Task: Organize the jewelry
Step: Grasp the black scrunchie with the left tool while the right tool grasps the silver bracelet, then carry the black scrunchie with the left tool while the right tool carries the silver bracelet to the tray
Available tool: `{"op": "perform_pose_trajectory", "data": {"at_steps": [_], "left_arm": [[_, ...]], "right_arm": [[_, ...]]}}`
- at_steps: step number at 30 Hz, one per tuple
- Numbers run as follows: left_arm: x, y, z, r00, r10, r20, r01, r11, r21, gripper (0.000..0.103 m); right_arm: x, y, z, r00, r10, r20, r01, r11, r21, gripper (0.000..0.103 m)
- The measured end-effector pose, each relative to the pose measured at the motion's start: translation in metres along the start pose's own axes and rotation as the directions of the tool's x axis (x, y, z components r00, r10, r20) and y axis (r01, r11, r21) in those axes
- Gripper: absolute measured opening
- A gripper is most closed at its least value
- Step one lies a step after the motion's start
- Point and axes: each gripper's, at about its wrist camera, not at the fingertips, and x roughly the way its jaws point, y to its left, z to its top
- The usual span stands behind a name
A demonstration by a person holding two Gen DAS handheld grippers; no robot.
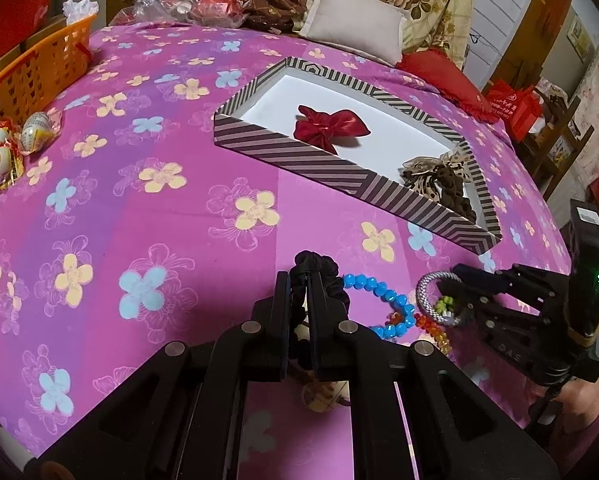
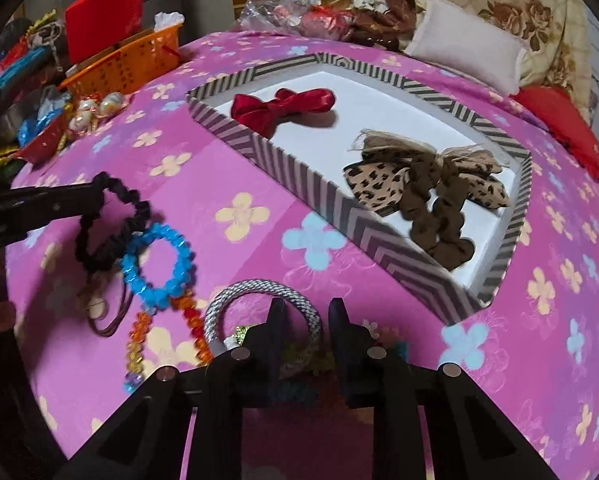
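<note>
My left gripper (image 1: 299, 280) is shut on a black scrunchie (image 1: 305, 264), which it holds on the pink flowered bedspread; the right wrist view shows the same scrunchie (image 2: 111, 220) at the left. Beside it lie a blue bead bracelet (image 2: 155, 264) and an orange-red bead bracelet (image 2: 139, 340). My right gripper (image 2: 306, 308) straddles the rim of a grey-white braided ring (image 2: 235, 300), with a gap left beside the cord. A striped box (image 2: 283, 160) behind holds a red bow (image 2: 283, 108) and a leopard-print bow scrunchie (image 2: 427, 184).
An orange basket (image 1: 35, 68) and wrapped sweets (image 1: 3, 152) sit at the bed's left edge. A white pillow (image 1: 355, 20), a red cushion (image 1: 439, 72) and piled fabric line the far side. A brown hair cord (image 2: 107, 320) lies near the bracelets.
</note>
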Motion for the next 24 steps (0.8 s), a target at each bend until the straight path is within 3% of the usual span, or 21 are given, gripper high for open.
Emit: {"op": "perform_pose_trajectory", "data": {"at_steps": [5, 7, 14, 24], "left_arm": [[0.001, -0.002, 0.0, 1.0, 0.001, -0.002, -0.001, 1.0, 0.003, 0.007], [0.0, -0.004, 0.0, 1.0, 0.002, 0.0, -0.002, 1.0, 0.005, 0.007], [-0.021, -0.008, 0.007, 0.999, 0.003, 0.043, -0.003, 1.0, 0.012, 0.007], [-0.041, -0.021, 0.01, 0.997, -0.002, 0.071, 0.0, 0.999, 0.036, 0.007]], "right_arm": [[0.001, 0.002, -0.002, 1.0, -0.005, 0.018, 0.005, 1.0, -0.004, 0.021], [0.0, 0.001, -0.002, 1.0, 0.0, 0.019, 0.0, 1.0, 0.004, 0.006], [-0.035, -0.009, -0.002, 0.993, 0.061, 0.105, -0.072, 0.992, 0.102, 0.006], [-0.066, 0.003, 0.003, 0.984, 0.052, 0.17, -0.07, 0.992, 0.101, 0.006]]}}
